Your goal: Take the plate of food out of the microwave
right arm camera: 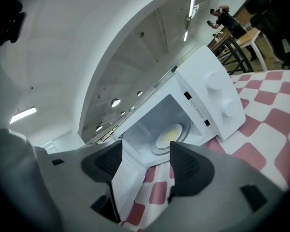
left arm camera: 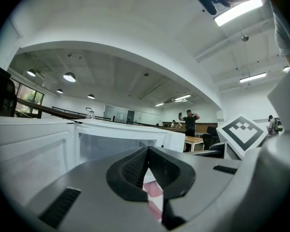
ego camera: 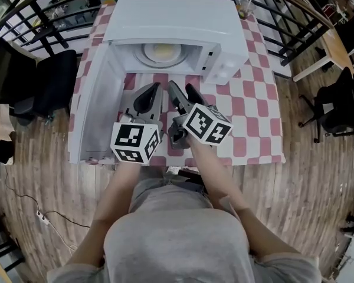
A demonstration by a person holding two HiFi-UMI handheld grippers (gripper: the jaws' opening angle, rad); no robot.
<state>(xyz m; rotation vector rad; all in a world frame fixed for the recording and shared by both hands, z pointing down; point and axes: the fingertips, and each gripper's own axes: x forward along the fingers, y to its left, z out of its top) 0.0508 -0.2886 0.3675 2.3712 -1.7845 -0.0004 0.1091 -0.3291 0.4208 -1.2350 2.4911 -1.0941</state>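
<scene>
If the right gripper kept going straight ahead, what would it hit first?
Likely the open microwave: the right gripper, jaws apart and empty, aims into its cavity toward the plate of food. Depth is unclear.

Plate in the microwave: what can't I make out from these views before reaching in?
- Food on the plate, head view: a small pale yellow patch, kind unreadable.
- Plate's far rim, head view: hidden under the microwave roof.
- Left gripper view: no plate visible; the shut left claw blocks the cavity floor.
- Right gripper view: plate too small beyond the open right claw.
</scene>
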